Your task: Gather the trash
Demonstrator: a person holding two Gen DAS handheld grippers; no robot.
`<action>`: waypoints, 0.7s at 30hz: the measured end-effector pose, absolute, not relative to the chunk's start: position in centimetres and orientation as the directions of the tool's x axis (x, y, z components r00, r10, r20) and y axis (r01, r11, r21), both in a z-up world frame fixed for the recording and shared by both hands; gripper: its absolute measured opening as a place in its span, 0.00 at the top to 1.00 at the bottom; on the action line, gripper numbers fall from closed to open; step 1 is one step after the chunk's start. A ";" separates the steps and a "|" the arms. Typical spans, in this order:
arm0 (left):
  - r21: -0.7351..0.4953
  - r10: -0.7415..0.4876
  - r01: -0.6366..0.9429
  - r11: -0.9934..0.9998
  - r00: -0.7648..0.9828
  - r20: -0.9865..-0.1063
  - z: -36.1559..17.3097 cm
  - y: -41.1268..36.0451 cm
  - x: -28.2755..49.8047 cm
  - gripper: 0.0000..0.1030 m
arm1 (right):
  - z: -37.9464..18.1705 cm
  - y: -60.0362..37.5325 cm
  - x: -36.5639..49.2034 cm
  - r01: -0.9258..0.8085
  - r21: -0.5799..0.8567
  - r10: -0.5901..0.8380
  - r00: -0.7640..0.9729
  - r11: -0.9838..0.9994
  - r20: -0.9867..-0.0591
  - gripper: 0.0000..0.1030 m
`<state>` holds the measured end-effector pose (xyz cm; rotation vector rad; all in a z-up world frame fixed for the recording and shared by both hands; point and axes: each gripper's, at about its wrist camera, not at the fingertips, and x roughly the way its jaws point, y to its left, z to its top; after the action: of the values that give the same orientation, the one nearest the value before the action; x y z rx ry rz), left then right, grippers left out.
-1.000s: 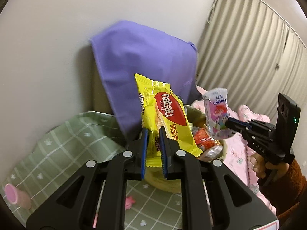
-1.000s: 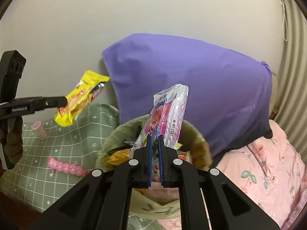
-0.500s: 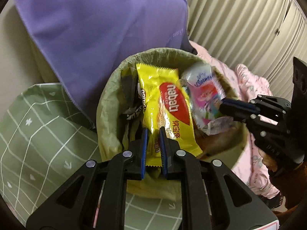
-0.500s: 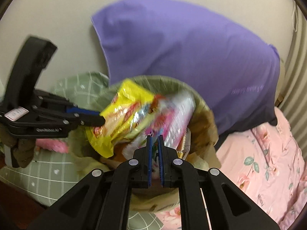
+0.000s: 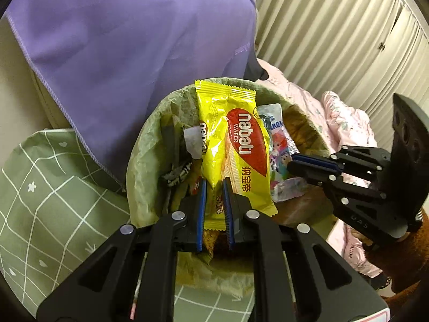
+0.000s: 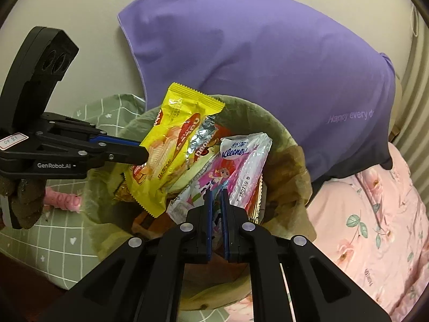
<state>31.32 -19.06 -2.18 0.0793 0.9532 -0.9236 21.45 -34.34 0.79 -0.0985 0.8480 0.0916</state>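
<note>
Left wrist view: left gripper (image 5: 214, 187) pinching yellow wafer packet (image 5: 236, 145), held over lined waste bin (image 5: 144, 145). Right gripper (image 6: 216, 196) pinching pink tissue pack (image 6: 228, 171) over same bin, beside the wafer packet.

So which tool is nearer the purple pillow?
Left, though it's close. The left tool holds the yellow wafer wrapper on the bin's pillow side; the right tool sits on the far side.

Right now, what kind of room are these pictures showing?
Probably a bedroom: a purple pillow leans on the wall, pink floral bedding lies beside it, and pleated curtains hang behind. A lined trash bin stands on the green checked cover.
</note>
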 end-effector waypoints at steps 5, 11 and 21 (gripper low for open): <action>-0.358 -0.656 0.696 0.623 0.215 -0.724 -2.4 -16.9 31.6 0.88 | 0.8 -34.2 21.3 -0.076 -0.024 0.032 0.661 0.997 -0.749 0.92; -0.420 -0.690 0.678 0.603 0.179 -0.702 -2.8 -16.2 32.9 0.88 | 0.6 -34.4 21.6 0.006 0.016 0.008 0.675 1.000 -0.738 0.91; -0.368 -0.687 0.655 0.660 0.330 -0.647 -1.3 -11.8 30.9 0.44 | 1.6 -33.0 19.6 0.125 -0.033 -0.111 0.690 0.992 -0.716 0.63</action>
<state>30.89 -11.84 -1.27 -0.0428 0.8685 -0.8779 19.60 -32.98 1.60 0.0194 0.7990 -0.1321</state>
